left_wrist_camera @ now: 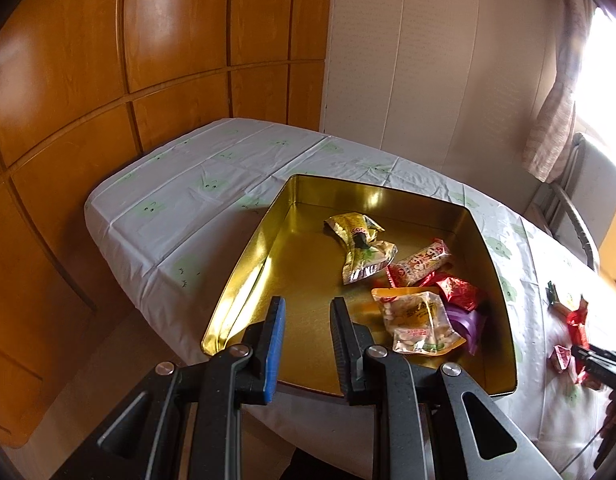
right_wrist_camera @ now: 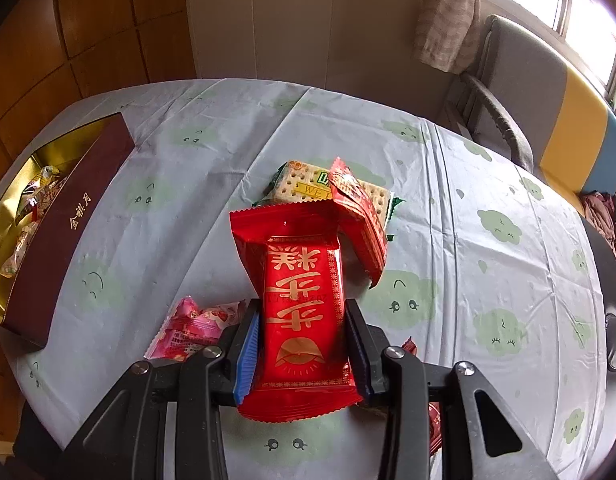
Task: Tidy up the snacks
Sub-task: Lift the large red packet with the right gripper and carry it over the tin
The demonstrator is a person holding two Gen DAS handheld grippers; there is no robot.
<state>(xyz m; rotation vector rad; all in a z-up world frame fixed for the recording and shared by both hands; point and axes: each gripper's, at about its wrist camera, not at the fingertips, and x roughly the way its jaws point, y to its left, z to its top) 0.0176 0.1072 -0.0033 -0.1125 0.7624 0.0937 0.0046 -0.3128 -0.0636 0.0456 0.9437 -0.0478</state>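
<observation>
Orange wooden panelling (left_wrist_camera: 87, 80) fills the left of the left wrist view, with a cream wall beside it and a bright window with a gathered curtain (right_wrist_camera: 448, 16) at the upper right. A table covered by a white cloth printed with green cloud faces (right_wrist_camera: 428, 220) takes up the middle of both views, and a grey chair (right_wrist_camera: 520, 80) is seen at its far right edge.

An open gold-lined tin (left_wrist_camera: 243, 268) is seen at the centre of the left wrist view; its dark red outer wall with gold characters appears at the left of the right wrist view. Inside it, towards the right side, several snacks are gathered: a yellow-green packet (left_wrist_camera: 360, 248), a pink-and-white bar (left_wrist_camera: 422, 262), a red wrapped sweet (left_wrist_camera: 460, 292), a clear bag of pale pieces (left_wrist_camera: 418, 320) and a purple wrapper (left_wrist_camera: 470, 326).

The left gripper (left_wrist_camera: 307, 312) is held over the near part of the tin, its fingers apart with nothing between them.

The right gripper (right_wrist_camera: 301, 320) is clamped on a red packet with gold characters (right_wrist_camera: 299, 280), gripped by its sides at the lower centre of the right wrist view. Beyond it, a second red packet (right_wrist_camera: 358, 208) lies across a green-edged cracker packet (right_wrist_camera: 295, 186) on the cloth. A pink packet (right_wrist_camera: 191, 328) lies at the lower left, just beside the gripper.
</observation>
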